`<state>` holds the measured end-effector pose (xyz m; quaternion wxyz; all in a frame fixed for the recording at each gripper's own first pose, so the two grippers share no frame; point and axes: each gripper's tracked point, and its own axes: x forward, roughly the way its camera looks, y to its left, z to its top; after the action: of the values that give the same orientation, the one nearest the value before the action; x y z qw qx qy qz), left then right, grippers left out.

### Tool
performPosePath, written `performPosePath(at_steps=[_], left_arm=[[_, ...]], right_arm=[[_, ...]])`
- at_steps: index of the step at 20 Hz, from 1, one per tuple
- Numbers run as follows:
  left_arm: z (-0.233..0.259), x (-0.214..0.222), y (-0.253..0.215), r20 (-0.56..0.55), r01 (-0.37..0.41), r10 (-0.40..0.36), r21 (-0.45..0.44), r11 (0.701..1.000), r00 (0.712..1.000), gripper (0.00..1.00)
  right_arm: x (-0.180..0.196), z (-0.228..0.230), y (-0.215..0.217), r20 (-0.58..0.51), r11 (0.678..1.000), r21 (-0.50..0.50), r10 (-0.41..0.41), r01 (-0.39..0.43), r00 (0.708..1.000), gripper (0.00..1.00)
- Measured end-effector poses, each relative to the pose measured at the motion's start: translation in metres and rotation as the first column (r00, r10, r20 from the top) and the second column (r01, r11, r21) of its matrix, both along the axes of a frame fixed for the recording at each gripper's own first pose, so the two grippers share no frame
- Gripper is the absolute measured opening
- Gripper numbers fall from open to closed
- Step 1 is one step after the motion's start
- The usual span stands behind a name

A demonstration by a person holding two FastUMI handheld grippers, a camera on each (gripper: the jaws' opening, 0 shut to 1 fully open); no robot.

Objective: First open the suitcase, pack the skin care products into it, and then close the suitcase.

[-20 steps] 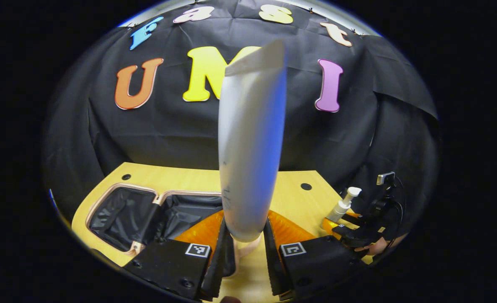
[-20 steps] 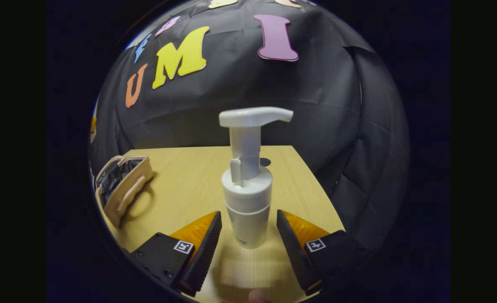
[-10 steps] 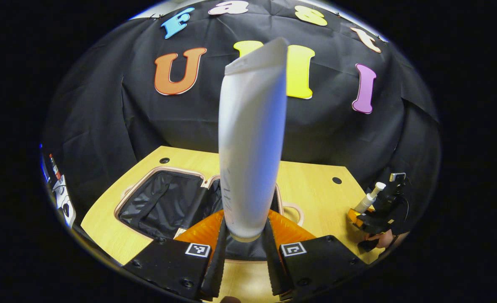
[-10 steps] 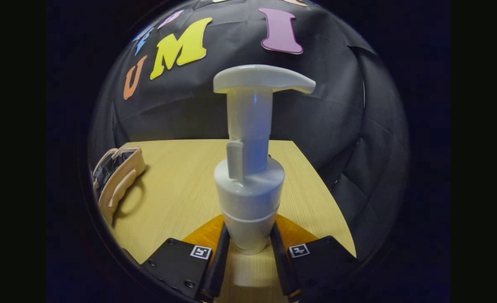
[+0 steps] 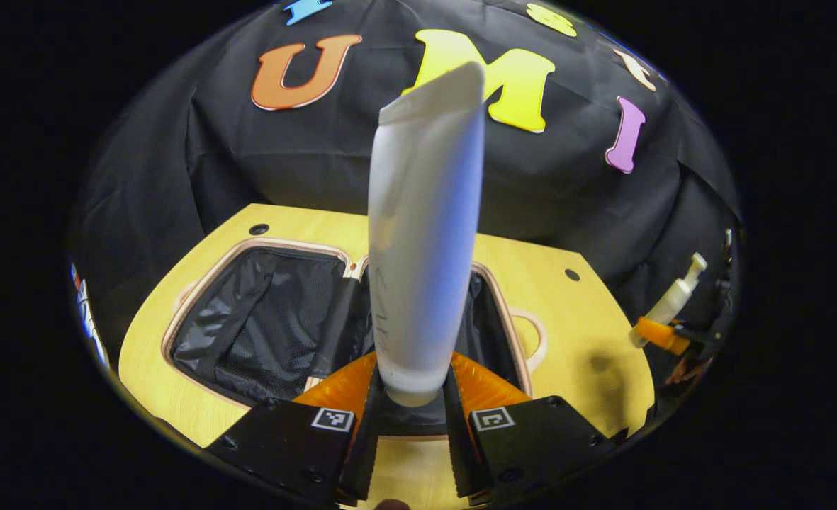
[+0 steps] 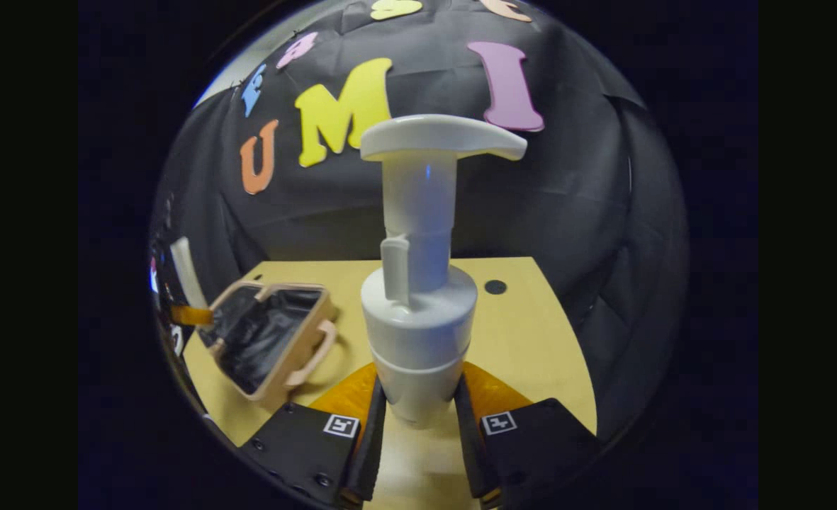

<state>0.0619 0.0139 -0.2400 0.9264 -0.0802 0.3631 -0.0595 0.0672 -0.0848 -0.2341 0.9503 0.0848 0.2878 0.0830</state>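
Observation:
In the left gripper view my left gripper (image 5: 411,397) is shut on a tall white tube (image 5: 422,227), held upright above the open suitcase (image 5: 262,319), a beige case with black lining lying flat on the table. In the right gripper view my right gripper (image 6: 418,418) is shut on a white pump bottle (image 6: 418,283), lifted off the wooden table (image 6: 531,354). The suitcase (image 6: 269,340) lies open to its left, with the tube (image 6: 186,273) and left gripper at its far side. The pump bottle (image 5: 673,301) in the right gripper also shows at the right edge of the left gripper view.
The wooden table (image 5: 574,333) has small dark holes (image 5: 572,275) near its back edge. Black cloth hangs behind and to the sides. The suitcase handle (image 5: 531,340) sticks out on the side toward the right gripper.
My left gripper has carried the tube over the open suitcase. My right gripper shut on the pump bottle, lifted it and swung toward the suitcase.

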Motion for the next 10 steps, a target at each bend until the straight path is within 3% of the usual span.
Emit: performPosePath(at_steps=[5, 10], left_arm=[[-0.059, 0.013, 0.004, -0.118, 0.076, -0.082, -0.055, 0.996, 0.99, 0.46], [-0.097, 0.02, 0.001, -0.241, 0.107, -0.121, -0.069, 0.992, 0.963, 0.45]], right_arm=[[-0.038, 0.063, 0.049, 0.006, 0.999, 0.015, 0.052, -0.052, 0.999, 0.45], [-0.072, 0.075, 0.067, -0.02, 0.999, -0.007, 0.046, -0.046, 0.999, 0.46]])
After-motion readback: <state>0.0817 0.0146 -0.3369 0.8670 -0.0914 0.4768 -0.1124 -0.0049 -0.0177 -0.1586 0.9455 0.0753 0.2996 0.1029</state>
